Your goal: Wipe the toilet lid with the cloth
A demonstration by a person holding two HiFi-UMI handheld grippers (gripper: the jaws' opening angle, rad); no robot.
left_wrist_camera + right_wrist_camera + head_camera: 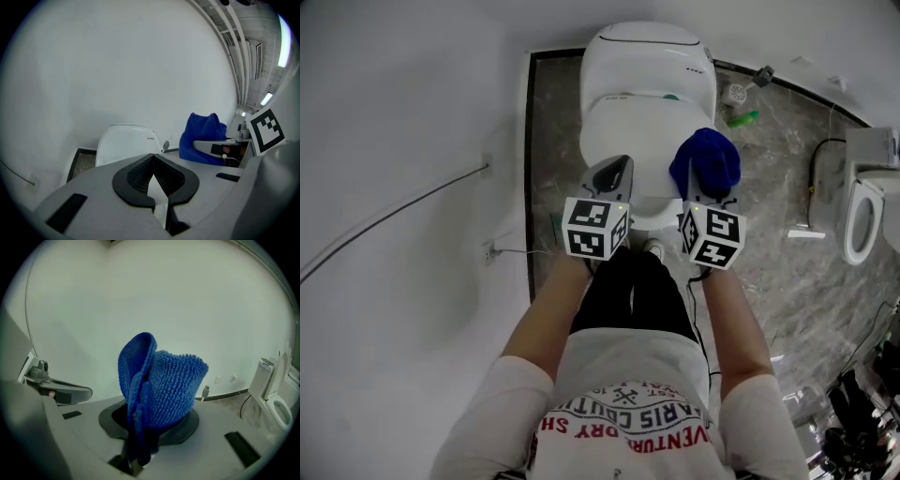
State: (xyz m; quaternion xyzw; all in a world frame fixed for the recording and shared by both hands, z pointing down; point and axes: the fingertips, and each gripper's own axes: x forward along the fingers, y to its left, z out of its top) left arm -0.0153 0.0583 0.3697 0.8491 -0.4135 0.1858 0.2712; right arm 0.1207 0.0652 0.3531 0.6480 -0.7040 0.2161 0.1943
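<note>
The white toilet [642,103] stands in front of me with its lid [633,141] down. My right gripper [710,190] is shut on a bunched blue cloth [706,161], held over the lid's right side. In the right gripper view the cloth [159,380] stands up out of the jaws and hides what lies beyond them. My left gripper [614,175] hovers over the lid's left front, shut with nothing in it. Its pads [136,176] meet at the tip. From the left gripper view the toilet [126,143] is ahead, and the cloth [201,133] is to the right.
A second toilet [862,211] stands at the far right on the dark marble floor [778,197]. A green object [743,119] lies on the floor beside the first toilet. A thin cable [394,216] runs across the white surface at left. The person's legs are close to the bowl's front.
</note>
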